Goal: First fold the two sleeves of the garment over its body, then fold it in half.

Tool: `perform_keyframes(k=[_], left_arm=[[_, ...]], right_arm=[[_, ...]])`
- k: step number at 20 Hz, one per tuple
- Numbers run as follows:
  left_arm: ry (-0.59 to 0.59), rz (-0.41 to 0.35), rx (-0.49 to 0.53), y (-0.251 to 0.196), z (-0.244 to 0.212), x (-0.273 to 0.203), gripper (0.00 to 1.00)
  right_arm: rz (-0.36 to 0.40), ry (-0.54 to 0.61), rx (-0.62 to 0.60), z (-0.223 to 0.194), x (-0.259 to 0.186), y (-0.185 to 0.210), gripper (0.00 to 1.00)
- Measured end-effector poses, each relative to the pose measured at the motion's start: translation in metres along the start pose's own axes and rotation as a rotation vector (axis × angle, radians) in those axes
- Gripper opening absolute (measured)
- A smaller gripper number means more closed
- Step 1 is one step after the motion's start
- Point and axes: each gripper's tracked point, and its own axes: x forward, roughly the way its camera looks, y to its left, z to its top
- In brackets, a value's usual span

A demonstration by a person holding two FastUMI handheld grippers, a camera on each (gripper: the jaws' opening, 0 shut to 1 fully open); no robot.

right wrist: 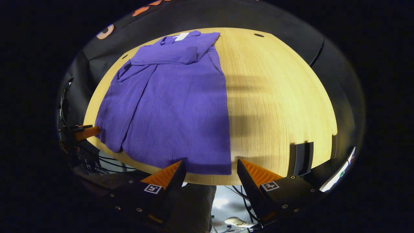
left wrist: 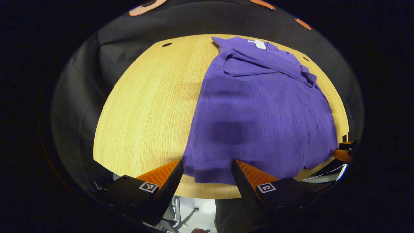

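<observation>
Pale wooden table [left wrist: 148, 106] with lengthwise grain and small dark holes near its far corners. Backed by black cloth wall [right wrist: 284, 22]; light floor [left wrist: 202, 207] below

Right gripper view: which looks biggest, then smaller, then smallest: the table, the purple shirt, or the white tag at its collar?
1. Table, largest; the shirt covers part of it.
2. Purple shirt.
3. White tag, smallest by far, though it lies farthest from the camera, which shrinks it further.

Light: we see a brightly, evenly lit table [left wrist: 145, 106] | Shadows: soft dark bands on garment [left wrist: 258, 106] and wood | Distortion: strong fisheye bending at edges | Focus: slightly soft, no glare
</observation>
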Motion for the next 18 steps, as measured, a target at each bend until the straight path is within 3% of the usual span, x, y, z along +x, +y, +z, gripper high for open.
perform_keyframes(k=[7, 9, 10, 12, 13, 14, 15, 17, 18], left_arm=[[0.111, -0.031, 0.029, -0.002, -0.002, 0.012, 0.95], [0.158, -0.035, 0.032, 0.0, 0.0, 0.014, 0.95], [0.178, -0.036, 0.035, 0.002, -0.001, 0.015, 0.94], [0.206, -0.036, 0.047, 0.006, 0.003, 0.016, 0.82], [0.219, -0.04, 0.063, 0.007, 0.005, 0.018, 0.69], [0.225, -0.039, 0.084, 0.007, 0.008, 0.018, 0.57], [0.228, -0.028, 0.097, 0.009, 0.011, 0.02, 0.42], [0.24, -0.031, 0.124, 0.009, 0.014, 0.022, 0.19], [0.243, -0.04, 0.125, 0.009, 0.015, 0.022, 0.16]], right_arm=[[-0.015, 0.073, -0.042, 0.001, 0.008, 0.006, 0.9], [-0.022, 0.088, -0.065, 0.003, 0.01, 0.009, 0.82], [-0.025, 0.096, -0.076, 0.004, 0.011, 0.011, 0.6], [0.014, 0.119, -0.094, 0.004, 0.013, 0.023, 0.51], [0.03, 0.123, -0.099, 0.005, 0.014, 0.028, 0.53], [0.044, 0.122, -0.099, 0.007, 0.014, 0.032, 0.22], [0.055, 0.12, -0.09, 0.009, 0.015, 0.035, 0.27], [0.067, 0.122, -0.064, 0.01, 0.017, 0.038, 0.13], [0.073, 0.119, -0.056, 0.013, 0.017, 0.038, 0.08]])
